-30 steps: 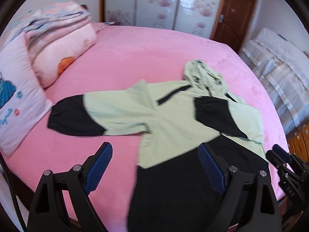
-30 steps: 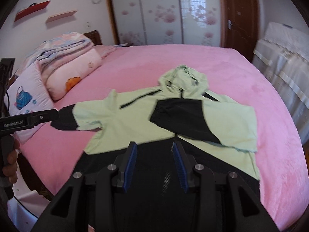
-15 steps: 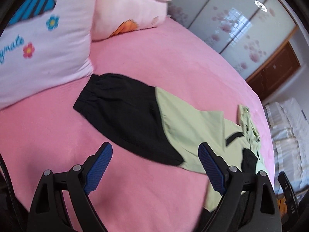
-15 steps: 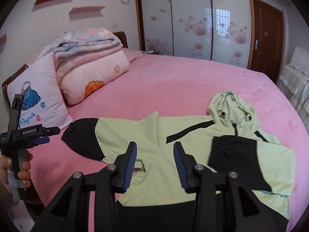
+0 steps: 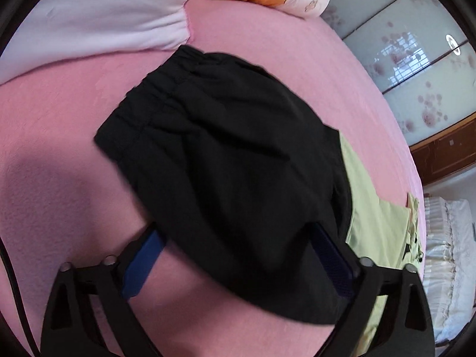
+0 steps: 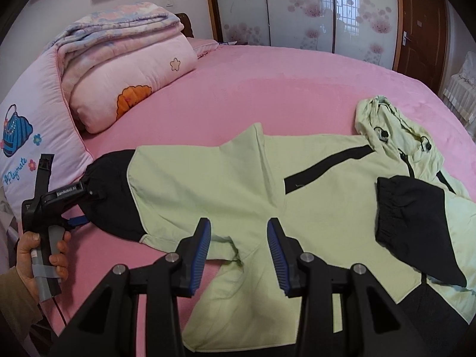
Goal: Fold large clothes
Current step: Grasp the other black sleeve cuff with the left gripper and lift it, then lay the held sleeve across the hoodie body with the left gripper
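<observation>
2 grippers are over a jacket (image 6: pixel 226 184) that lies flat on the pink bed (image 6: pixel 267 89), front up.

Nearest in the right wrist view, the right gripper (image 6: pixel 238 238) hovers above the armpit area, where the spread sleeve joins the body. Its jaws stand apart with nothing between them. This position suits pinning or pinching the fold line while the sleeve is brought over.

In the left wrist view, the left gripper (image 5: pixel 235 255) has its jaws spread wide on either side of the black sleeve end (image 5: pixel 226 154). The fabric drapes over both blue pads (image 5: pixel 139 264), so the sleeve lies between the jaws. No closing grip is visible. The right wrist view shows the same tool (image 6: pixel 68 196) at the sleeve's black end, held in the person's left hand (image 6: pixel 38 255). Approaching from the cuff (image 5: pixel 154 89) gives the longest lever for swinging the sleeve inward.

Farther right, the other sleeve (image 6: pixel 416 226) already lies folded across the chest, with its black cuff toward the centre. The hood (image 6: pixel 395 122) lies crumpled above the collar. The remaining sleeve therefore appears to be the step in hand.

Beyond the jacket are a printed pillow (image 6: pixel 26 136) and folded quilts (image 6: pixel 125 68) at the bed head. The pillow lies close to the cuff, so it could catch the sleeve during a lift.
</observation>
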Motion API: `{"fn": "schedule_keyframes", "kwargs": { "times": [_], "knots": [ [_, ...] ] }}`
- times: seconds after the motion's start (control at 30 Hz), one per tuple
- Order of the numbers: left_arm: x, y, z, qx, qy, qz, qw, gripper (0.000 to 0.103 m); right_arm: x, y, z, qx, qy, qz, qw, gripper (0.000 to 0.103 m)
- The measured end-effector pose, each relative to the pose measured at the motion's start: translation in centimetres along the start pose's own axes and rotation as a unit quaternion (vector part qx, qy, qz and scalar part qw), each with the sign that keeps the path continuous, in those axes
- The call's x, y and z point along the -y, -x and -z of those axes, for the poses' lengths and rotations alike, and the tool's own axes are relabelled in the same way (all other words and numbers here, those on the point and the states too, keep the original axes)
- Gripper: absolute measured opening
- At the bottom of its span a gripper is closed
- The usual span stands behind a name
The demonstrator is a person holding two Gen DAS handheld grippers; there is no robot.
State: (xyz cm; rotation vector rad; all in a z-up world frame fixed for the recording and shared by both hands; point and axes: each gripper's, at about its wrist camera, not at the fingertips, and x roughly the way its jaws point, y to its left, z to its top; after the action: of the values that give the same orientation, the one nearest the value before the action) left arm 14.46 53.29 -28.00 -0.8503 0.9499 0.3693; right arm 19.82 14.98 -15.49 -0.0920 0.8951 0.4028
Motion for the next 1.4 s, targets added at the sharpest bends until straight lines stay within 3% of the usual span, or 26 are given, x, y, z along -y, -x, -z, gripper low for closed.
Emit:
{"fn": "schedule_keyframes", "kwargs": {
  "times": [0.07,0.1,0.13,0.17,0.23,0.4,0.5,0.63,0.77,0.9,0.97,1.07,1.13,1.2,1.27,1.4],
  "knots": [
    [1.2,-0.3,0.3,0.024,-0.013,-0.028,0.9992,0.092,0.7,-0.4,0.5,-0.009,-0.006,0.001,1.000,0.040],
    [1.8,-0.5,0.4,0.043,-0.024,-0.048,0.9976,0.061,1.1,-0.5,0.7,-0.013,-0.009,0.003,1.000,0.040],
    [2.3,-0.4,0.3,0.055,-0.035,-0.056,0.9963,0.018,1.4,-0.6,0.9,-0.016,-0.011,0.005,1.000,0.040],
    [2.6,-0.6,0.3,0.052,-0.036,-0.042,0.9971,0.006,1.9,-0.5,1.2,-0.017,-0.014,0.007,1.000,0.040],
    [3.5,-0.4,0.5,0.061,-0.022,-0.043,0.9970,0.003,2.8,-0.3,1.6,-0.020,-0.019,0.011,1.000,0.040],
    [10.4,2.4,2.2,0.103,-0.090,-0.052,0.9892,0.003,5.9,1.5,2.8,-0.019,-0.033,0.026,0.999,0.040],
    [15.9,5.2,4.2,0.120,-0.138,-0.010,0.9831,0.003,8.2,2.9,3.6,-0.016,-0.052,0.034,0.998,0.040],
    [25.4,8.5,9.3,0.129,-0.236,0.058,0.9615,0.003,11.8,5.2,4.8,-0.012,-0.094,0.043,0.995,0.040],
    [34.2,7.8,17.0,0.088,-0.325,0.095,0.9369,0.004,15.9,7.6,6.2,-0.001,-0.140,0.059,0.988,0.040],
    [39.6,2.2,25.9,0.007,-0.390,0.090,0.9162,0.006,20.1,9.6,7.9,0.008,-0.170,0.087,0.982,0.040],
    [41.1,-0.4,29.5,-0.027,-0.419,0.073,0.9048,0.017,22.2,10.2,9.0,0.003,-0.184,0.099,0.978,0.040],
    [42.5,-4.3,34.8,-0.054,-0.476,0.025,0.8775,0.042,24.6,10.6,10.7,-0.011,-0.207,0.106,0.973,0.040],
    [42.0,-4.8,37.3,-0.048,-0.511,0.003,0.8585,0.062,25.8,10.7,11.5,-0.017,-0.219,0.108,0.970,0.040],
    [41.7,-3.7,38.9,-0.028,-0.531,0.002,0.8469,0.069,26.8,10.8,12.1,-0.018,-0.230,0.106,0.967,0.040],
    [41.5,-2.4,39.3,-0.018,-0.539,0.011,0.8422,0.077,27.4,10.9,12.5,-0.019,-0.238,0.097,0.966,0.040],
    [40.6,1.5,38.3,0.002,-0.546,0.037,0.8370,0.078,27.2,10.9,12.2,-0.011,-0.241,0.076,0.967,0.040]
  ]
}}
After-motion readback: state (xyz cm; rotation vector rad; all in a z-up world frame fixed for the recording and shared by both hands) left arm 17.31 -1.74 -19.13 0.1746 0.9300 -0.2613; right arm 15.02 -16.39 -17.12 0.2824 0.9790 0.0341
